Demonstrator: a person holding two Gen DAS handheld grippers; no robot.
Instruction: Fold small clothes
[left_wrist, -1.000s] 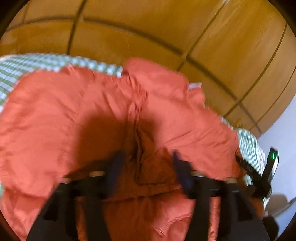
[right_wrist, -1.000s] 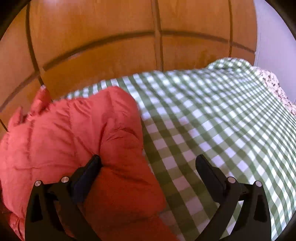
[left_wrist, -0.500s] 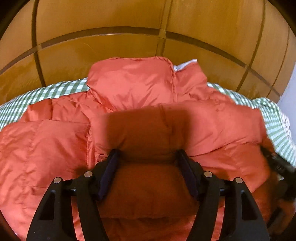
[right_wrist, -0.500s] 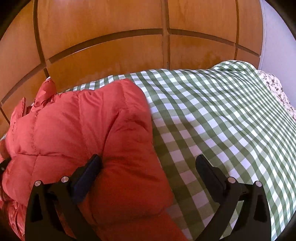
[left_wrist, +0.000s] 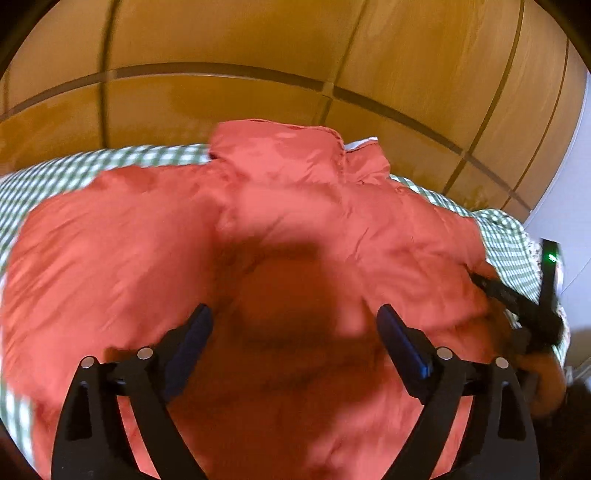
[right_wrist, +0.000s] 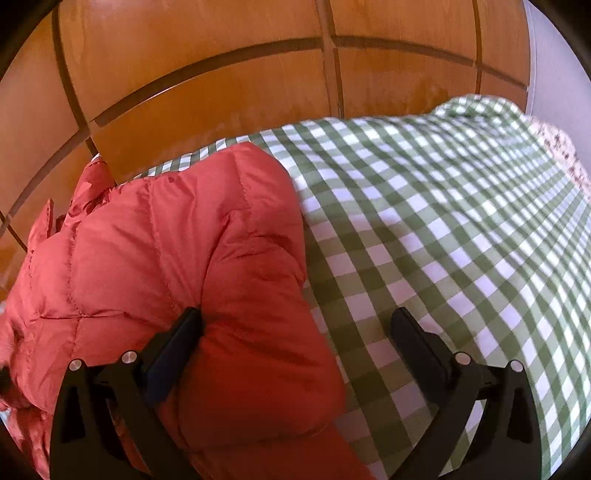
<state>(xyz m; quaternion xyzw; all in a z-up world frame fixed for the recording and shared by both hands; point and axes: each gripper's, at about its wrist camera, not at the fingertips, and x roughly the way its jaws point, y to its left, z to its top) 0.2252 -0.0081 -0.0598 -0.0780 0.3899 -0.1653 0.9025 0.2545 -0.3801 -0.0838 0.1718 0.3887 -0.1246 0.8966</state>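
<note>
Red jacket (left_wrist: 155, 236) lies spread on the checked bed (right_wrist: 461, 229).

Left tongs (left_wrist: 291, 332) hover over its middle, jaws just opened wide, fabric below them but not pinched. Right tongs (right_wrist: 295, 339) are released too: the left pad touches the puffy right edge of the jacket, the other stands over bare check cloth. Wooden panels (right_wrist: 207, 74) rise behind the bed.

Jacket (right_wrist: 177, 266) on bedspread (right_wrist: 461, 258), probably flat, wardrobe doors (right_wrist: 221, 81) behind.
</note>
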